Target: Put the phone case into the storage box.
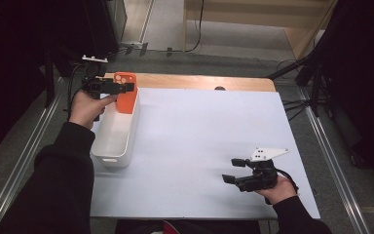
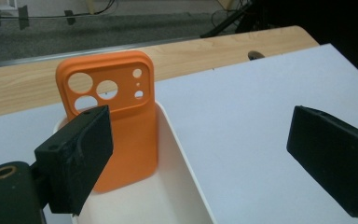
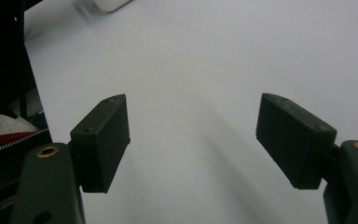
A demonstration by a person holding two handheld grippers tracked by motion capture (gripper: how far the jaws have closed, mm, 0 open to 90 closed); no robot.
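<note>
An orange phone case [image 1: 125,101] stands upright at the far end of a white bin [image 1: 126,141], leaning on its end wall with the camera cut-outs at the top. My left gripper [image 1: 125,88] hovers at the case's upper part. In the left gripper view the jaws of this gripper [image 2: 198,126] stand wide open. One of them is in front of the case [image 2: 130,135] and the other is over the white sheet beyond the bin wall [image 2: 182,158]. My right gripper [image 1: 233,170] rests low near the front right of the table, open, with nothing between its jaws [image 3: 193,121].
A white sheet [image 1: 199,141] covers the table, and a wooden strip [image 1: 199,82] with a small hole [image 1: 219,88] runs along its far edge. Dark stands and cables are on the floor at the right [image 1: 316,83]. A metal rail [image 1: 24,161] runs along the left.
</note>
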